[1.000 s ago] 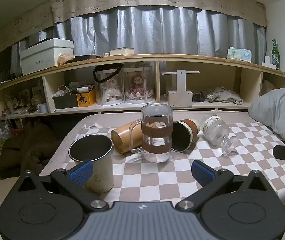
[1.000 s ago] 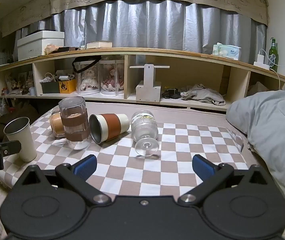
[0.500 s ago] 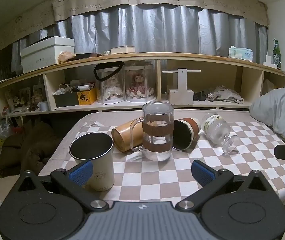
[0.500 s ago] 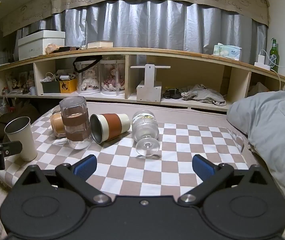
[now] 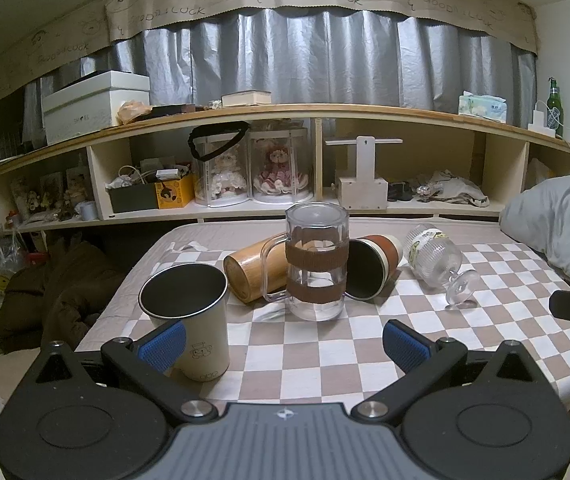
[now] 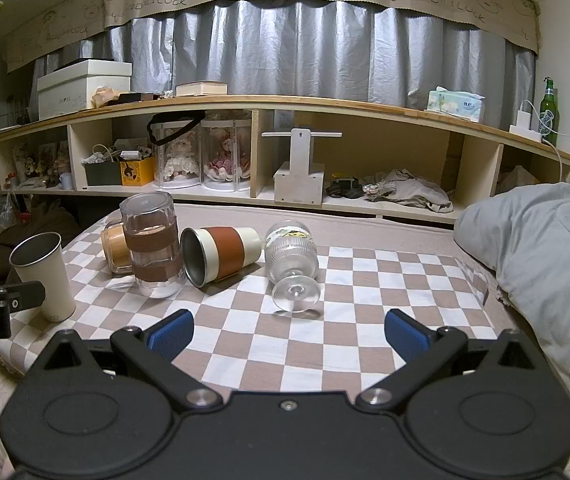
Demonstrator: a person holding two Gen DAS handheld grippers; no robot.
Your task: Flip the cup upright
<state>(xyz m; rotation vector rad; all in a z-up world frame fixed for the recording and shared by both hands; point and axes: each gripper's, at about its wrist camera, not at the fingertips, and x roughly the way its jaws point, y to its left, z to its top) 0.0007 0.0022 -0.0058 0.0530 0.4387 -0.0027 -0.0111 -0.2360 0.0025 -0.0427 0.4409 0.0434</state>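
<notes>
Nearest, my left gripper (image 5: 284,343) and right gripper (image 6: 289,331) hang wide open, empty, over the checkered cloth (image 6: 349,316). Beyond: white tumbler (image 5: 191,312) upright; glass goblet (image 6: 291,260), brown-banded cup (image 6: 221,254) and bamboo cup (image 5: 255,270) on their sides; glass mug (image 5: 317,266) mouth-down.

Brown-banded cup (image 6: 221,254) sideways on cloth

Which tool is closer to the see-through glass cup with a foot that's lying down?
The right tool. The clear ribbed stemmed glass lies on its side straight ahead of its open fingers. The left tool faces the clear mug with brown bands; there the glass lies off to its right.
</notes>
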